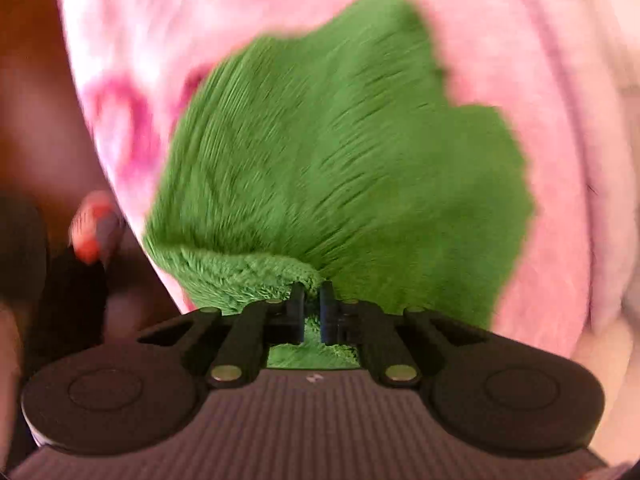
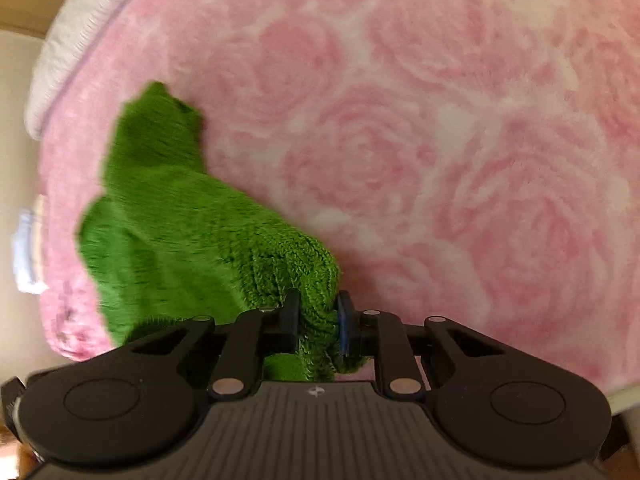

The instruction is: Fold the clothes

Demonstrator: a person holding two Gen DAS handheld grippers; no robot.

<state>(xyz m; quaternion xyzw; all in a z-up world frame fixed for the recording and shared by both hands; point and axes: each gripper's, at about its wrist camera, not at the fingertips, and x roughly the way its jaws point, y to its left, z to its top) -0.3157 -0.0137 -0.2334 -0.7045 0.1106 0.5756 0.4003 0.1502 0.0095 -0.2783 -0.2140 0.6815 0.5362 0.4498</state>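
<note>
My left claw (image 1: 311, 300) is closed on an edge of the green fleece garment (image 1: 344, 152). The two black fingers stand almost together, with a thin fold of the green pile pinched between them and a rolled hem running off to the left of the grip. From that point the garment fans out away from me over the pink blanket (image 1: 520, 60). The left wrist picture is smeared, so I cannot tell the garment's exact outline or type.

My right claw (image 2: 318, 312) is likewise clamped on the same garment (image 2: 172, 216). Here a thicker bunch of the knit-textured pile fills the gap between the fingers, and the pads press on it from both sides; the right pad (image 2: 344, 320) shows a blue face. The cloth trails off to the left and upward from this grip, ending in a narrower lobe at the far end.

The garment lies on, or just above, a pink blanket with a rose pattern (image 2: 440, 140); whether its far part touches the blanket I cannot tell. A white ribbed fabric (image 2: 80, 20) borders the blanket at upper left in the right wrist view. In the left wrist view, a blurred red-tipped object (image 1: 94, 228) shows at the left margin over dark brown ground; I cannot identify it.
</note>
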